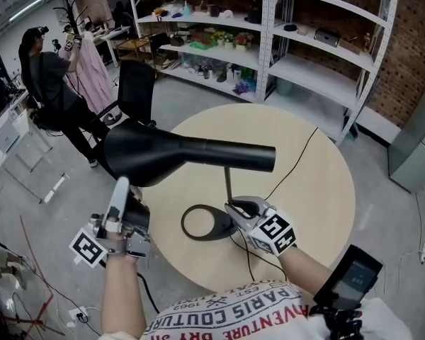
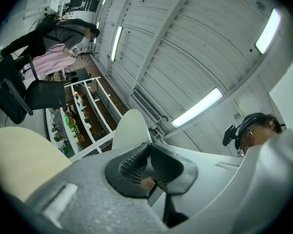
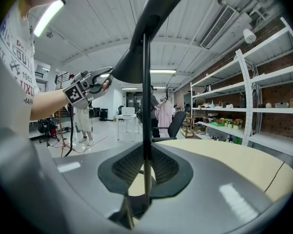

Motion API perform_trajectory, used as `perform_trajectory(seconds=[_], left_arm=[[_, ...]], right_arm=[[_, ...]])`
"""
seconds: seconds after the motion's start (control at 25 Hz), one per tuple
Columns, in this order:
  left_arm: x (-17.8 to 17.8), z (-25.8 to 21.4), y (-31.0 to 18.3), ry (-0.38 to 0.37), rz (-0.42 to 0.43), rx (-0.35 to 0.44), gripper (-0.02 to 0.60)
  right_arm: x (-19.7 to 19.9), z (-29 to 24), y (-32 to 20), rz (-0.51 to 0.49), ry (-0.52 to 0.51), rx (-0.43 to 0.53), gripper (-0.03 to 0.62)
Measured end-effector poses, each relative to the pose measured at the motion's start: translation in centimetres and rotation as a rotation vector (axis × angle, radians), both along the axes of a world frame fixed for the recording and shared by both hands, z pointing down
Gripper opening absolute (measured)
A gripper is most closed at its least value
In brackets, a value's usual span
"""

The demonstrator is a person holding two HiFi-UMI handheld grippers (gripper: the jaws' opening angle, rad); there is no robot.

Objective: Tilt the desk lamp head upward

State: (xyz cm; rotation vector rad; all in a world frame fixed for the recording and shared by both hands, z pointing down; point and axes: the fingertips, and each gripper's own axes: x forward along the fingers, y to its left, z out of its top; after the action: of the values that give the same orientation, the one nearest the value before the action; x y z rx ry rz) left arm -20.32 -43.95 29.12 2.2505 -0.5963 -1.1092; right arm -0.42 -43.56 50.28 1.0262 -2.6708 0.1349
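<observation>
Left gripper (image 1: 120,192) has its jaws closed on the wide rim of the black cone-shaped desk lamp head (image 1: 170,158), coming at it from below. In the left gripper view the pads pinch the thin edge. Right gripper (image 1: 235,208) is clamped on the thin metal lamp stem (image 1: 228,183) low down, just above the black ring-shaped lamp base (image 1: 220,228). The head lies about horizontal over the round beige wooden table (image 1: 319,190), wide end to the left. A thin black cable (image 1: 292,163) runs across the tabletop from the base.
</observation>
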Motion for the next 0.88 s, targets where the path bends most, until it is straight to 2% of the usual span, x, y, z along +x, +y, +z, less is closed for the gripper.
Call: perform_trajectory(seconds=[0.88], left_arm=[[0.7,-4.6,0.9,-0.032,-0.017,0.109,0.017]], right_arm=[[0.6,0.3,-0.4,0.031,-0.003,0.000,0.046]])
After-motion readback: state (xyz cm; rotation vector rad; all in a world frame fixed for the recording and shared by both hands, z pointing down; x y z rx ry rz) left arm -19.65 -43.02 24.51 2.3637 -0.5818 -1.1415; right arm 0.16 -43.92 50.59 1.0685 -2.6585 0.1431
